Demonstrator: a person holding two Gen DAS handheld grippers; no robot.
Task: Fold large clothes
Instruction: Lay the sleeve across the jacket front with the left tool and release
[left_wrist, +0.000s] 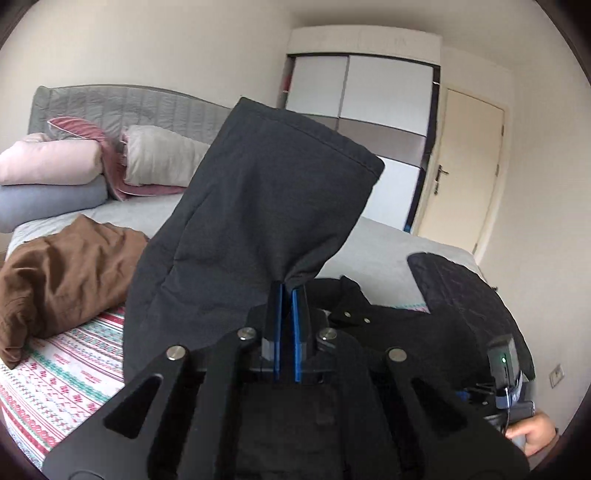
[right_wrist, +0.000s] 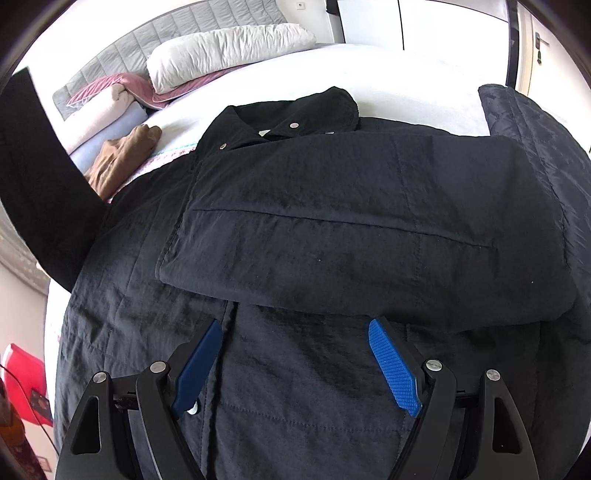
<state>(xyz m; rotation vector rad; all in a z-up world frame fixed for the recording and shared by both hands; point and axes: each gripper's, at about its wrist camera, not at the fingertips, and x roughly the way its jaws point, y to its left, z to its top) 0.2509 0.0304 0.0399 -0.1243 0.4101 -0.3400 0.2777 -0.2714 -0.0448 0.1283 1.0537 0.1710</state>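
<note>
Left gripper (left_wrist: 287, 291) fingers pinch the lifted sleeve (left_wrist: 258, 192), hiding the bed (left_wrist: 380, 251); right gripper (right_wrist: 299, 328) gapes over the jacket (right_wrist: 332, 229).

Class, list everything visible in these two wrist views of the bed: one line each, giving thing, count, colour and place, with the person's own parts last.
Jacket: one, black, spread on the bed, one sleeve folded across its chest.
Sleeve: one, dark grey-black, lifted in the left gripper.
Brown garment: one, crumpled beside the jacket.
Quilted fabric: one, black, on the bed near the door.
Pillows: four, pink, grey-blue, white, maroon, at the headboard.
Bed: one, grey sheet, patterned cover.
Headboard: one, grey.
Wardrobe: one, white and grey, far wall.
Door: one, cream, next to the wardrobe.
Left gripper: black, blue pads, shut on the sleeve.
Right gripper: open, over the jacket.
Hand: one, bottom right.
</note>
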